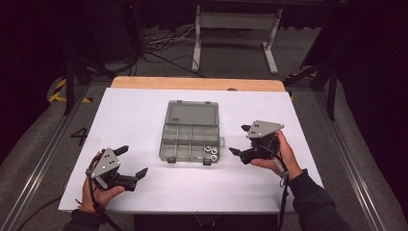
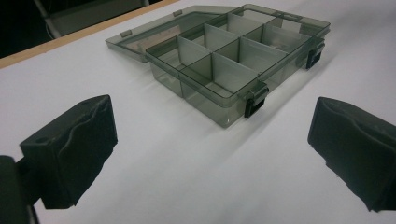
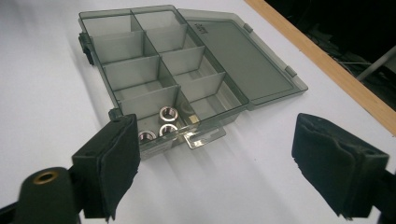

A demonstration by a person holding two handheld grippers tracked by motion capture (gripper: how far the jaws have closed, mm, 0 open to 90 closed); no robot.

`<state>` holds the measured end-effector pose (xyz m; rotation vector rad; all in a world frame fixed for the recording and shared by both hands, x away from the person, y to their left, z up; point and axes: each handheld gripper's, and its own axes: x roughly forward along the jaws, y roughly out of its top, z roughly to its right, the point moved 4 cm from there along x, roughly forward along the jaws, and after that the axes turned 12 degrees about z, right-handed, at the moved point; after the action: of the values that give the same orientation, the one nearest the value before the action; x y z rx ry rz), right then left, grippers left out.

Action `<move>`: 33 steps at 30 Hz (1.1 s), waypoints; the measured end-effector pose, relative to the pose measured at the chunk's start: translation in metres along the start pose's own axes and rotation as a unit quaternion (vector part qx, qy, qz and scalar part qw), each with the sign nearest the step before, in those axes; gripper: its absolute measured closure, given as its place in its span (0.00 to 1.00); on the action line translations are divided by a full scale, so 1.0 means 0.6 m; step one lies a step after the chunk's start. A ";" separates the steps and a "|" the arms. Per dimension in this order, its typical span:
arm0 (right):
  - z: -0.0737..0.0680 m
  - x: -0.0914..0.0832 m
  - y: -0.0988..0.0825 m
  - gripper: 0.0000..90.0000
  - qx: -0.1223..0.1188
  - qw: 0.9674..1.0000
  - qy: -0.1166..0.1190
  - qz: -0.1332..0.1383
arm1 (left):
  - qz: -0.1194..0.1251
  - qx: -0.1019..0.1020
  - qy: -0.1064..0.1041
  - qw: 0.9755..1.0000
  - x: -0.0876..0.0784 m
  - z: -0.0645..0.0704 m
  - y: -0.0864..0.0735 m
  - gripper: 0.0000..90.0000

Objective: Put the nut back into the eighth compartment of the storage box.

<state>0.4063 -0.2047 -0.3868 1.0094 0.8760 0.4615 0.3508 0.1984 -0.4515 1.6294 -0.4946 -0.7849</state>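
While I'm holding the right gripper [image 1: 242, 140] wide and empty just right of the organizer box [image 1: 188, 141] at table centre, I'm risking a jaw catching its hang tab [image 3: 204, 137] and sliding the light box. The left gripper [image 1: 132, 161], also gaping empty, is sitting well off. Box is lying flat, lid [image 1: 192, 113] flipped toward the far edge, long axis near-to-far, nuts [image 3: 159, 125] in the near-right compartment.

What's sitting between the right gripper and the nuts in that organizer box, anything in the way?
Nothing loose lies between them: bare white table separates the right gripper from the organizer box. The lid lies flat open, so the nuts in the corner compartment are exposed from above; the box's near wall stands before them.
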 end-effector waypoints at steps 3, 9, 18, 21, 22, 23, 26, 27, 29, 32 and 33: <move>0.001 -0.005 -0.008 0.16 0.004 1.000 -0.008 0.007 | -0.001 0.000 -0.002 1.000 0.001 0.001 0.000 0.02; 0.003 -0.014 -0.020 0.13 0.017 1.000 -0.013 0.016 | -0.003 0.001 -0.002 1.000 0.002 0.001 -0.001 0.02; 0.005 -0.026 -0.040 0.12 0.023 0.999 -0.022 0.017 | -0.006 0.002 -0.002 1.000 0.004 0.002 -0.002 0.02; 0.003 -0.033 -0.049 0.12 0.022 0.999 -0.027 0.026 | -0.006 0.002 -0.003 1.000 0.004 0.002 -0.002 0.02; 0.002 -0.034 -0.051 0.12 0.021 0.999 -0.028 0.027 | -0.006 0.002 -0.002 1.000 0.004 0.002 -0.002 0.02; 0.002 -0.035 -0.055 0.12 0.020 0.999 -0.030 0.027 | -0.006 0.002 -0.003 1.000 0.004 0.003 -0.002 0.02; 0.000 -0.038 -0.063 0.12 0.020 0.999 -0.032 0.029 | -0.006 0.004 -0.002 1.000 0.004 0.002 -0.002 0.02; 0.000 -0.038 -0.063 0.12 0.020 0.999 -0.032 0.029 | -0.006 0.004 -0.002 1.000 0.004 0.002 -0.002 0.02; -0.001 -0.041 -0.068 0.12 0.021 0.999 -0.035 0.034 | -0.008 0.005 -0.002 1.000 0.004 0.003 -0.002 0.02; -0.002 -0.044 -0.075 0.12 0.019 0.998 -0.038 0.037 | -0.010 0.006 -0.004 1.000 0.005 0.004 -0.002 0.02; -0.002 -0.044 -0.077 0.12 0.020 0.998 -0.038 0.037 | -0.011 0.006 -0.005 1.000 0.005 0.004 -0.003 0.02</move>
<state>0.3871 -0.2446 -0.4164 1.0920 0.7850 0.4665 0.3510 0.1949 -0.4539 1.6454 -0.4895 -0.8074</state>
